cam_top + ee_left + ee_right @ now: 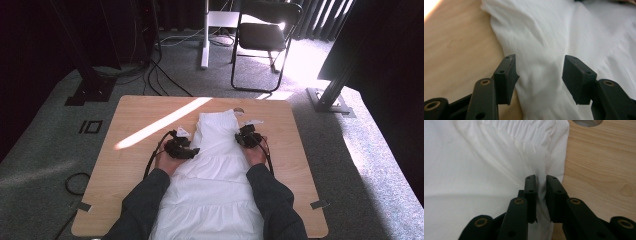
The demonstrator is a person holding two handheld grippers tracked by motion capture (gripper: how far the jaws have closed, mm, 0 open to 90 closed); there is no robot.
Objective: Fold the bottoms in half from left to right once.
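Table first: a pale wooden top on grey carpet, with a stripe of sunlight across its far left part and a folding chair standing well beyond it. White dress next, spread flat down the middle of the top, gathered bodice at the far end and tiered skirt running back to the person's side and over the near edge. Both sleeves reach in from below, one hand at each side of the bodice. At the cloth's right edge the right gripper has its jaws drawn close together with a ridge of fabric pinched between them, just below the shirred band. The left gripper is over the left edge, jaws standing wide apart with cloth between them but not clamped.

I'd judge this the taking-hold step before a fold or a lift. What's wanted next is for the left jaws to close on their edge, so both sides move evenly.
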